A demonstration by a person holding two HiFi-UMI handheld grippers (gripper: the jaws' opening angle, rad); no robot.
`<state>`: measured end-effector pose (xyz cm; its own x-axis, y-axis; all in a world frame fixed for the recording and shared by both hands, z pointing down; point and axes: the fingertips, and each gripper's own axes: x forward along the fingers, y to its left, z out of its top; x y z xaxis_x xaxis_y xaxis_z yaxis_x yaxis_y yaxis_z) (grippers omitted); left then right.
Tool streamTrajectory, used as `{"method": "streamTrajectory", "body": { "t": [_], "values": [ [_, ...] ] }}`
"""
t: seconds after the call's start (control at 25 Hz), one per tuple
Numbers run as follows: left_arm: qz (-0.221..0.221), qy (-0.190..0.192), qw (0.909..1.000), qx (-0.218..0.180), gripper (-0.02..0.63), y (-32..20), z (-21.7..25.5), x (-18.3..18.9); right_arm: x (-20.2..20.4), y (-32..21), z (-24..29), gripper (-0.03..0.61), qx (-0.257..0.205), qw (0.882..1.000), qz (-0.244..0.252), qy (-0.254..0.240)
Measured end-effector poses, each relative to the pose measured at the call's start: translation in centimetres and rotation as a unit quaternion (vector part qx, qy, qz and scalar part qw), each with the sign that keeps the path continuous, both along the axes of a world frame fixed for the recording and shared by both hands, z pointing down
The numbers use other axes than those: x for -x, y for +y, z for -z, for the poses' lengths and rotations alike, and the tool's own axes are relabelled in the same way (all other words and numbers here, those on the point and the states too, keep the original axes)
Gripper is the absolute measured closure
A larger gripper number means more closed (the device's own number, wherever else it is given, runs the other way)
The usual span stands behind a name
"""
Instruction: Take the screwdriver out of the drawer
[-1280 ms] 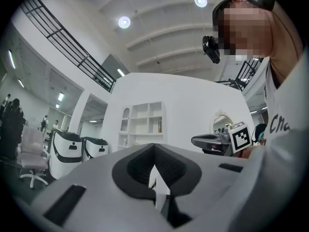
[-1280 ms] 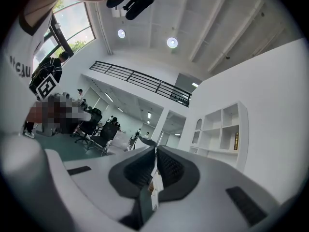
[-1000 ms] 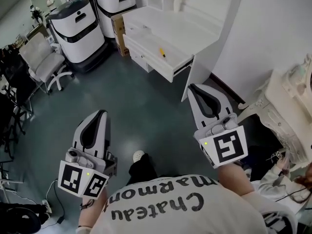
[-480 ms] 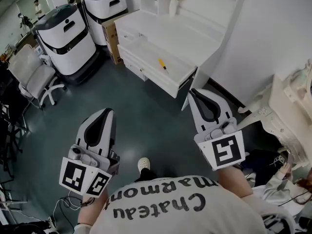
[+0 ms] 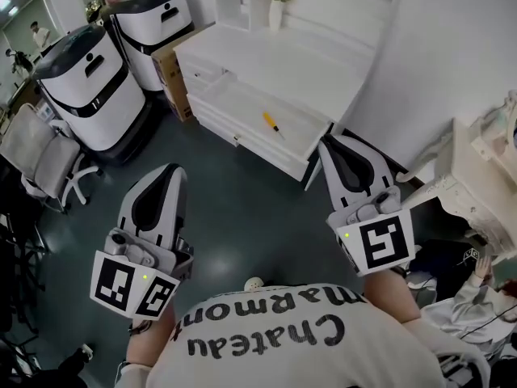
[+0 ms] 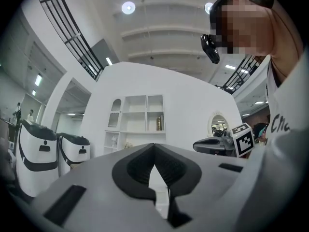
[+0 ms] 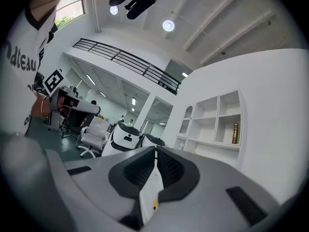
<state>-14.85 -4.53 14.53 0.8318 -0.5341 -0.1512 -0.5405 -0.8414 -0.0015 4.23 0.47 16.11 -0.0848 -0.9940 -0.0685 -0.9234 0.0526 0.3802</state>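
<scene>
A yellow-handled screwdriver (image 5: 272, 124) lies in the open drawer (image 5: 234, 103) of a white desk (image 5: 283, 59). A sliver of that yellow handle (image 7: 154, 204) shows through the gap between the jaws in the right gripper view. My right gripper (image 5: 329, 141) (image 7: 155, 149) is shut and empty, its tip just right of the drawer's near corner and apart from it. Further back over the dark floor, my left gripper (image 5: 170, 168) (image 6: 154, 146) points at the desk, its jaws closed together with nothing between them.
Two white-and-black machines (image 5: 85, 75) (image 5: 153, 14) and a cardboard box (image 5: 166, 71) stand left of the desk. A white office chair (image 5: 36, 156) is at far left. Ornate white furniture (image 5: 477, 192) stands at the right, with a seated person (image 5: 472, 301) below it.
Both grippers have advanced across the floor toward the desk. The open drawer and screwdriver now sit nearer and more central in the head view.
</scene>
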Motion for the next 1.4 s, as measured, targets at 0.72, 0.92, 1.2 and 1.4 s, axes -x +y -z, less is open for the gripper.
{"method": "streamTrajectory", "body": {
  "t": [0.72,0.92,1.2,1.4],
  "values": [
    [-0.030,0.001,0.9979,0.057,0.594,-10.0,-5.7,-1.6,-1.5,-9.7,-5.1,0.549,0.050,0.998,-0.013,-0.034],
    [-0.008,0.003,0.9982,0.060,0.594,-14.1,-5.9,-2.9,-3.5,-14.4,-5.8,0.549,0.056,0.998,0.001,-0.027],
    [0.031,0.001,0.9980,0.055,0.594,-20.8,-5.0,-6.3,-7.4,-23.7,-4.8,0.549,0.054,0.998,0.041,-0.017],
    [0.061,-0.002,0.9968,0.052,0.594,-25.0,-4.1,-7.9,-9.7,-29.4,-3.7,0.549,0.043,0.997,0.065,-0.015]
  ]
}}
